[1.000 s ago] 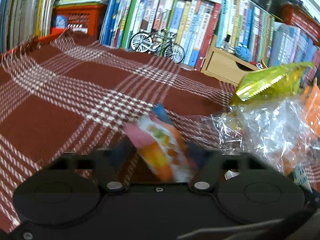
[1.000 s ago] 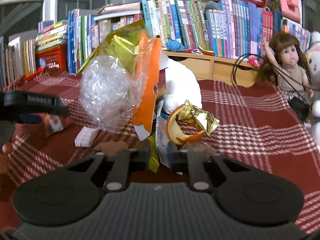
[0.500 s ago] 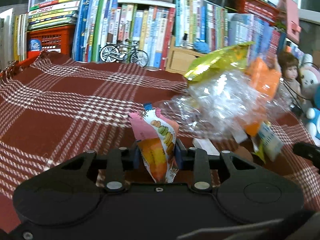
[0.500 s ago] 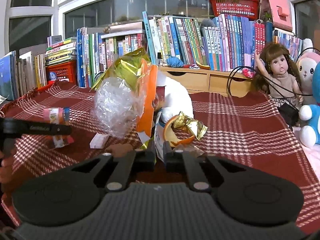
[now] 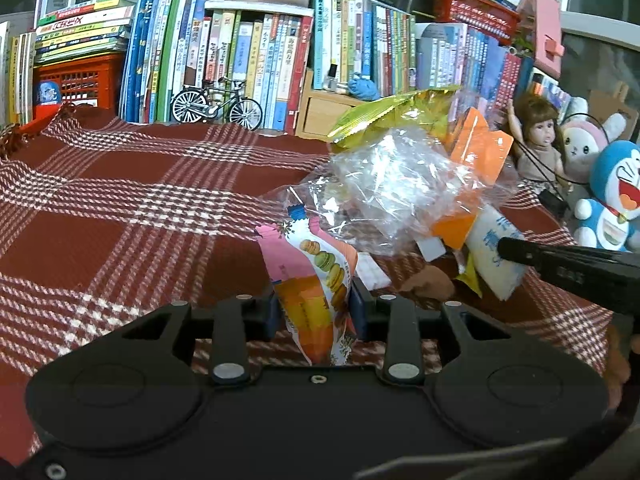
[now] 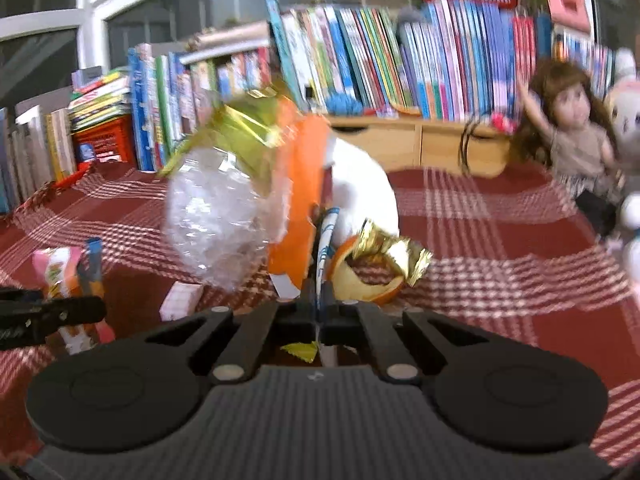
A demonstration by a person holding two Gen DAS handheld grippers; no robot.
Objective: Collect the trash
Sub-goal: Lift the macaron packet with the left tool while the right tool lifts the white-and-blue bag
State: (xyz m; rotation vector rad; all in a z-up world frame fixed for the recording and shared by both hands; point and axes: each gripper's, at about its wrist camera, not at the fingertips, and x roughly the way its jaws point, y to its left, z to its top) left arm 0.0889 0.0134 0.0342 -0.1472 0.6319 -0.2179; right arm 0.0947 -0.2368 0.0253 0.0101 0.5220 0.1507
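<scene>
Right wrist only: orange peel (image 6: pixel 352 276) behind wrapper bundle (image 6: pixel 248 200).

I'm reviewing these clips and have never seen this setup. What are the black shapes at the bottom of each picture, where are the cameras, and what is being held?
No robot here: a person holds a two-finger gripper in each hand, each with a fisheye camera looking along its fingers. The black shapes are the grippers' bodies. In the left view, the left gripper is shut on a snack wrapper. In the right view, which is blurred, the right gripper is shut on a bundle of trash: clear plastic, yellow foil, orange packaging. On the checked cloth lie a small white packet and an orange peel. Books, a toy bicycle and a doll stand behind.
</scene>
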